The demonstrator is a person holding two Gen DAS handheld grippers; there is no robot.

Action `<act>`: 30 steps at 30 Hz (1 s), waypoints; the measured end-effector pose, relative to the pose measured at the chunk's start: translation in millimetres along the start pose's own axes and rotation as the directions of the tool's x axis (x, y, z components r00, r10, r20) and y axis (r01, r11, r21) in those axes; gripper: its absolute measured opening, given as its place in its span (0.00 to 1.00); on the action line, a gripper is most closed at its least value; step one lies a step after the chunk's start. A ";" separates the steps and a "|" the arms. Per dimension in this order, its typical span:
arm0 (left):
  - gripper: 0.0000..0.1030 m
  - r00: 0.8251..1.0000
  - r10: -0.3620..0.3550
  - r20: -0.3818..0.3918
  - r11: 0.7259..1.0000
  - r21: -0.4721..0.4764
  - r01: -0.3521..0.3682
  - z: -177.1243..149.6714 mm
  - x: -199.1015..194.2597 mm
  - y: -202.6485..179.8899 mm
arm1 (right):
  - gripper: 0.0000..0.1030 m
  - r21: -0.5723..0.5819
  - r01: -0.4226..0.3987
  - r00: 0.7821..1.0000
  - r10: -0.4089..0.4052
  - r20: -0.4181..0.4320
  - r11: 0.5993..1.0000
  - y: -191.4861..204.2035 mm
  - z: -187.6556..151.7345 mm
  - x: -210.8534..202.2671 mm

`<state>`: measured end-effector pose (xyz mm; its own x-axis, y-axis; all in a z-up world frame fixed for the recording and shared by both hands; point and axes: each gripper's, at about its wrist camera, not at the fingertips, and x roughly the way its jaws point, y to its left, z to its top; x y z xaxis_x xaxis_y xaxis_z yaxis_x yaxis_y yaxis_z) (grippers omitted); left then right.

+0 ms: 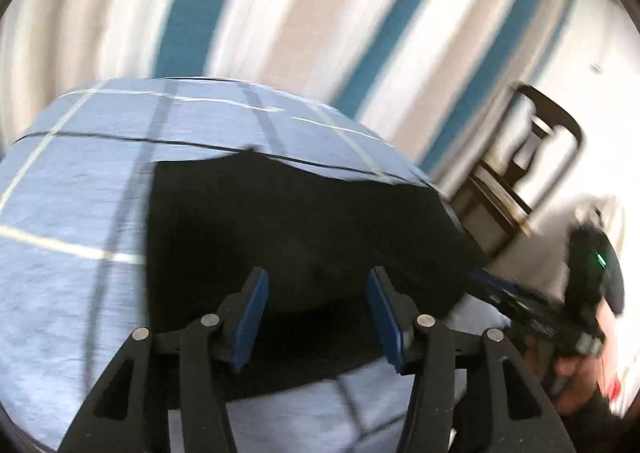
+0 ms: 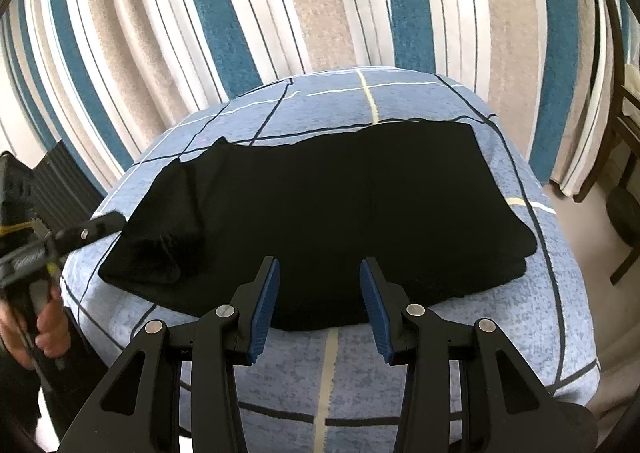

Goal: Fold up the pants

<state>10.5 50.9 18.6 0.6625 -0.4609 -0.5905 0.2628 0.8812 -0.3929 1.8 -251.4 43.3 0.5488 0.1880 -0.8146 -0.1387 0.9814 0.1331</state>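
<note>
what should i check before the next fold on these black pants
1. Left gripper fingers apart, no cloth between them: ok.
2. Right gripper fingers apart, nothing held: ok.
3. Black pants lie wholly on the blue checked cover: ok.
4. Left end of the pants flat: not ok, a flap stands bunched up there.
5. Right end edges lined up: cannot tell, layers too dark.
6. Left wrist view sharp enough to aim: not ok, blurred.
</note>
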 end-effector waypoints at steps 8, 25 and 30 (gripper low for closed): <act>0.54 0.995 0.088 -0.044 0.994 -0.064 -0.090 11.6 28.8 41.2 | 0.42 -0.023 -0.014 1.000 0.014 0.000 1.000 7.1 1.8 1.5; 0.57 0.949 -0.316 -0.013 0.948 -0.058 0.314 69.4 38.3 -28.1 | 0.42 -0.019 -0.034 0.999 0.034 0.002 0.999 8.9 5.0 4.7; 0.57 0.981 -0.194 -0.002 0.980 -0.049 0.194 61.4 27.0 -17.6 | 0.42 0.003 -0.072 0.997 0.072 -0.009 0.997 7.6 6.4 7.8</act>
<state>66.8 29.4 52.9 0.5972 -0.6236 -0.5045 0.3515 0.7688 -0.5342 10.3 -242.2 41.6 0.5300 0.2577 -0.8079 -0.1750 0.9654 0.1931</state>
